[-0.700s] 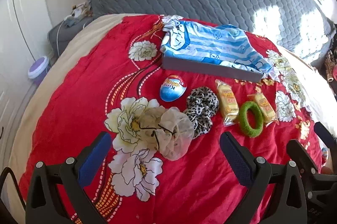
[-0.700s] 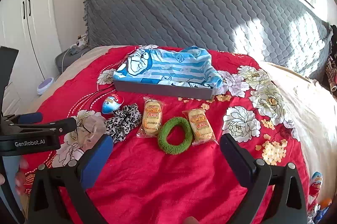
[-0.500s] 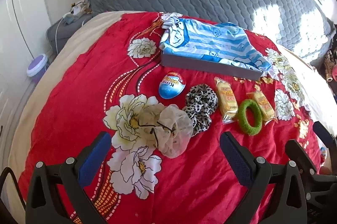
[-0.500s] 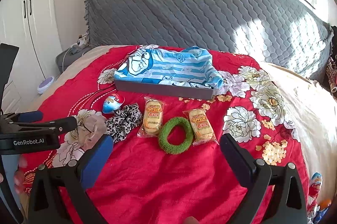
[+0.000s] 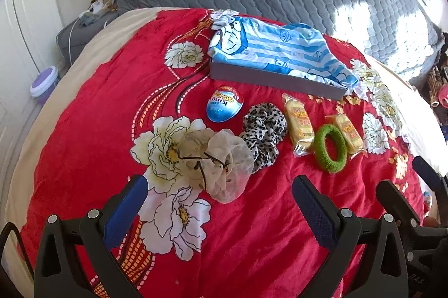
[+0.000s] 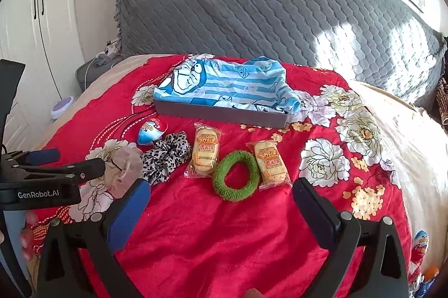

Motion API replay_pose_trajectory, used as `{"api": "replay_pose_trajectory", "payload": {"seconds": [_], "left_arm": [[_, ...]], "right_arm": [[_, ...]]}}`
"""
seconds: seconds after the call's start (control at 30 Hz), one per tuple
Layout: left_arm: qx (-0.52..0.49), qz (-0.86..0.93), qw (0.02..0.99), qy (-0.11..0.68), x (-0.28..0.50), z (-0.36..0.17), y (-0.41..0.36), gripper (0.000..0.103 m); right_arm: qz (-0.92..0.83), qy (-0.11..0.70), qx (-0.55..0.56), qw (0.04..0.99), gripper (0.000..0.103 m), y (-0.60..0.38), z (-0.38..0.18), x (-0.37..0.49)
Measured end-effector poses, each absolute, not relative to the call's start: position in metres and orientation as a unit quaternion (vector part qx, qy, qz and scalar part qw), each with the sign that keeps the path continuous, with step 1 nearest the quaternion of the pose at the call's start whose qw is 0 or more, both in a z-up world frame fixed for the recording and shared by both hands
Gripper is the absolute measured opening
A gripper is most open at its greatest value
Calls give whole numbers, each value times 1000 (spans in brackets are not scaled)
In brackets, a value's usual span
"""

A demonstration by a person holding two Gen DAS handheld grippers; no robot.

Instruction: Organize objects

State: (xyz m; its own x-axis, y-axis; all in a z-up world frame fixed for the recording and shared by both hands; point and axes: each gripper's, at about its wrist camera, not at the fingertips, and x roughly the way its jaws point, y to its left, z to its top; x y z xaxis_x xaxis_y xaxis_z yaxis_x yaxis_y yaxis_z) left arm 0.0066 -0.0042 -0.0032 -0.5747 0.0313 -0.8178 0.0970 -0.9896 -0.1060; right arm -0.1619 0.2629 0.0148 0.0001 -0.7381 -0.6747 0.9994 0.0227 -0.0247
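Note:
On the red flowered bedspread lies a row of objects: a sheer beige scrunchie (image 5: 221, 163) (image 6: 124, 169), a blue egg-shaped toy (image 5: 224, 107) (image 6: 151, 131), a leopard-print scrunchie (image 5: 264, 131) (image 6: 165, 155), two wrapped yellow snack cakes (image 5: 299, 124) (image 5: 348, 134) (image 6: 204, 153) (image 6: 270, 162) and a green ring scrunchie (image 5: 330, 148) (image 6: 235, 179). Behind them stands a grey tray (image 5: 268, 78) (image 6: 221, 113) lined with a blue striped cartoon cloth (image 5: 280, 51) (image 6: 224, 82). My left gripper (image 5: 218, 198) hovers open just short of the beige scrunchie. My right gripper (image 6: 221, 200) hangs open short of the green ring. Both hold nothing.
A grey quilted headboard (image 6: 252, 4) rises behind the bed. White wardrobe doors (image 6: 28, 18) and a purple-lidded container (image 5: 43, 79) lie to the left. Another egg toy (image 6: 421, 244) sits at the bed's right edge. The left gripper's body (image 6: 50, 180) shows in the right wrist view.
Both views have drifted slightly: the objects sit a little higher in the left wrist frame and a little lower in the right wrist frame. Both grippers stay open and nothing on the bed has moved.

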Motion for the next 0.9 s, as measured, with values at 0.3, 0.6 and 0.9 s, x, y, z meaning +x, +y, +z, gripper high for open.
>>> {"api": "replay_pose_trajectory", "payload": {"seconds": [0.3,0.6,0.9], "left_arm": [[457,-887,18,65,9,1,0,103],[449,-891,18,64,9,14,4,103],[442,-895,19,62,2,17,8,103]], "right_arm": [[-652,263,239,669,102,263,19,-165],[-651,263,234,673,102,265,21,-164],[-656,258,236,669,102,257,24,-172]]}}
